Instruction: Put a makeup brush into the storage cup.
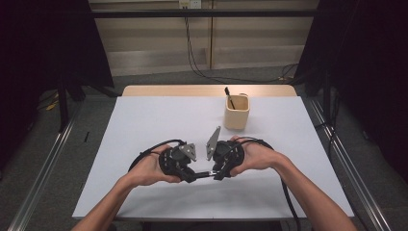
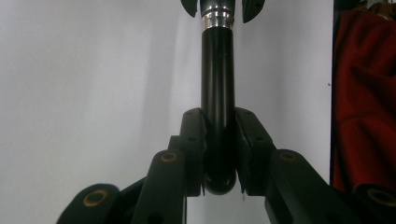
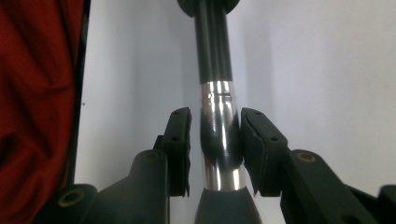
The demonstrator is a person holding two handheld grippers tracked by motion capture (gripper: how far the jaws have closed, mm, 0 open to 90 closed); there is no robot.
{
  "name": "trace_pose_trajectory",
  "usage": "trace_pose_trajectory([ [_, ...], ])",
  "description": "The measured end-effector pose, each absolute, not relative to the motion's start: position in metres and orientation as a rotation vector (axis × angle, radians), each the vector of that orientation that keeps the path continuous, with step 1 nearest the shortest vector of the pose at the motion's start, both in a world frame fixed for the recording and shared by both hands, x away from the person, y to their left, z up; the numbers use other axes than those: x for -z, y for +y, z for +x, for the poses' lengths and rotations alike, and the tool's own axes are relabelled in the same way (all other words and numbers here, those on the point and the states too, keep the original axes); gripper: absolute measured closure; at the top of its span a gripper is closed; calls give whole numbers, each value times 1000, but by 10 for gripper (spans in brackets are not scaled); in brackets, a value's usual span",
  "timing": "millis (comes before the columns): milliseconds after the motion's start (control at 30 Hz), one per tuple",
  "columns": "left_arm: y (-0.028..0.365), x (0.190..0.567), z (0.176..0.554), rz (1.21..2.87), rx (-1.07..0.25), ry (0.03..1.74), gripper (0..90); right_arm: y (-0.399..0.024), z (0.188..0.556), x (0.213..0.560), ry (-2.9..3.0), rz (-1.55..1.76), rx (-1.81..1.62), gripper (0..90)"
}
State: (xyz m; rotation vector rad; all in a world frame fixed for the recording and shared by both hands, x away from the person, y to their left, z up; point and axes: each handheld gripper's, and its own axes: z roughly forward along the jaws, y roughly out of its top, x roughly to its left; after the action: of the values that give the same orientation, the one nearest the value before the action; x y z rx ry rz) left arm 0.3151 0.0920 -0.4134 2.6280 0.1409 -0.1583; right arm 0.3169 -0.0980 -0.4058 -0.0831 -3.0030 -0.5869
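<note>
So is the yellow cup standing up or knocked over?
Standing up. The cup sits flat on the table, its open top facing upward, with a dark stick poking out.

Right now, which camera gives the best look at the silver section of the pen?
The right gripper view: the pen's silver section runs large between that gripper's pads. The left gripper view catches a silver ring at its top edge. In the high view the pen is tiny.

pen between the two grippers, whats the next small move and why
Probably pull the two grippers gently apart along the pen's length. The left gripper is clamped on the black barrel, while the right gripper has its jaws around the silver section, where a slight gap shows at the left pad. If that end slips, closing the right jaws a little first would help. The beige holder stands behind on the table.
</note>
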Motion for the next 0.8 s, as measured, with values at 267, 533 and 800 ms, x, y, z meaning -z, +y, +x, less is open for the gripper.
trace_pose_trajectory([
  [267, 94, 417, 315, 2611, 150, 166, 749, -103, 318, 404, -3021, -157, 648, 396],
  [533, 105, 418, 316, 2596, 139, 205, 749, -111, 318, 402, -3032, -223, 720, 248],
  [800, 121, 417, 316, 2531, 95, 288, 748, -125, 319, 403, -3029, -336, 811, 126],
])
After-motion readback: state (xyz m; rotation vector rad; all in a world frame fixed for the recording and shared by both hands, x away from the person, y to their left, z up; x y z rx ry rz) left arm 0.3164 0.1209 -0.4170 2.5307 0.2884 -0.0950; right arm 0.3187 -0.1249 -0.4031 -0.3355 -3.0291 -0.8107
